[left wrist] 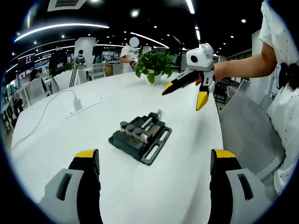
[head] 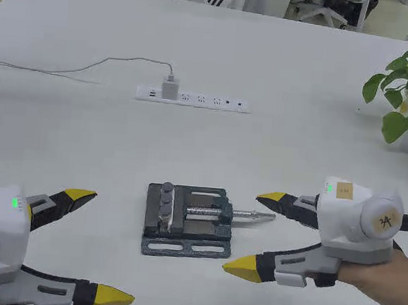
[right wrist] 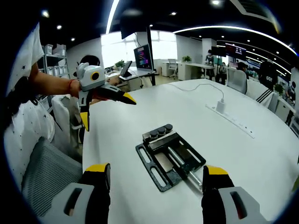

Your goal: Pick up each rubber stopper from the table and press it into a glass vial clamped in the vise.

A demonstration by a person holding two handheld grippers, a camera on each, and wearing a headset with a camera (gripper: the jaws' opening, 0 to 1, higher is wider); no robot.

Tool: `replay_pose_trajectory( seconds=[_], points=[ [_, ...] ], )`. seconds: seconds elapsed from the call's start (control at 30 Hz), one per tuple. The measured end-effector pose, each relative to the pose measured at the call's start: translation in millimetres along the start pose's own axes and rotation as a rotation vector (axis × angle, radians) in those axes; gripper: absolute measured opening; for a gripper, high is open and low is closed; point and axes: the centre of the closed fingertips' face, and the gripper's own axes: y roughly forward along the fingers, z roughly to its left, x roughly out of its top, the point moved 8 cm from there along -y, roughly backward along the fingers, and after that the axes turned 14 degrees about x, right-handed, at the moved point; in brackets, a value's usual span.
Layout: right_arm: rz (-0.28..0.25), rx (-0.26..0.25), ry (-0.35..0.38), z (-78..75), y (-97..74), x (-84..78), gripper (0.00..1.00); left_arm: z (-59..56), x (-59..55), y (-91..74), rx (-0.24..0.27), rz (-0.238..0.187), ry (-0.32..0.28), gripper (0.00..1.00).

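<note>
I see the vise [head: 203, 250], vials [head: 166, 199] clamped in it, between my left gripper [head: 108, 247] and right gripper [head: 244, 231]; both gape wide, holding nothing.

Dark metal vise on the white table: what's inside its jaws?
Three dark round tops stand in a row, clamped between the jaws of the dark metal vise. What lies below them is hidden by the jaws; no glass can be made out.
</note>
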Motion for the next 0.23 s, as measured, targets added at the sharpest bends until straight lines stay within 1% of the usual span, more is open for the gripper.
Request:
replay_pose_trajectory(
  seconds=[0.23],
  points=[
    [-0.005, -0.003, -0.009, -0.3, -1.9, 3.5, 0.79, 0.3, 0.9, 0.9, -0.002, 0.0, 0.005, 0.99]
  ],
)
